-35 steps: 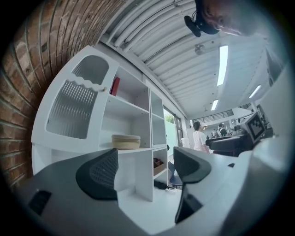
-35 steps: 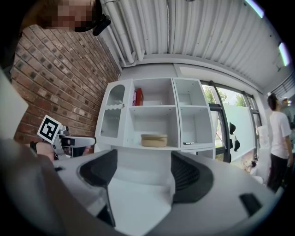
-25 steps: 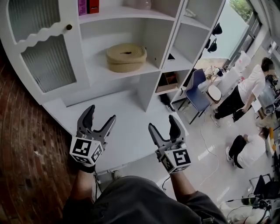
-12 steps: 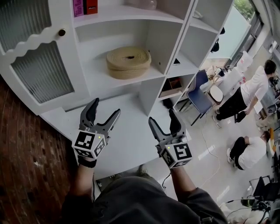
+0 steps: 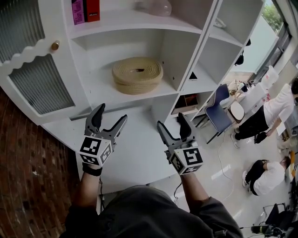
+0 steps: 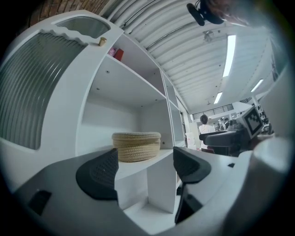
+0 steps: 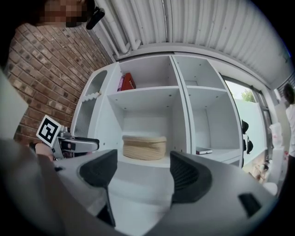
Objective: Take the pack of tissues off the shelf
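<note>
A white shelf unit [image 5: 139,95] stands in front of me. On its top shelf are a pink box and a red box [image 5: 85,10], and a pale, see-through pack-like thing [image 5: 156,5] cut off by the top edge; I cannot tell whether it is the tissues. On the middle shelf sits a coiled rope basket [image 5: 137,74] [image 6: 136,146] [image 7: 144,146]. My left gripper [image 5: 112,113] [image 6: 145,170] and right gripper [image 5: 170,120] [image 7: 140,175] hover side by side over the lower ledge [image 5: 139,148], both open and empty, pointing at the basket shelf.
A ribbed-glass cabinet door [image 5: 42,79] with a brass knob [image 5: 55,45] is at left, beside a brick wall [image 5: 28,186]. A flat object [image 7: 204,150] lies in the right compartment. At right are a blue chair [image 5: 223,109] and people [image 5: 267,111].
The view has tilted up, so more of the top shelf shows. Both grippers have risen slightly toward the shelves and stay open.
</note>
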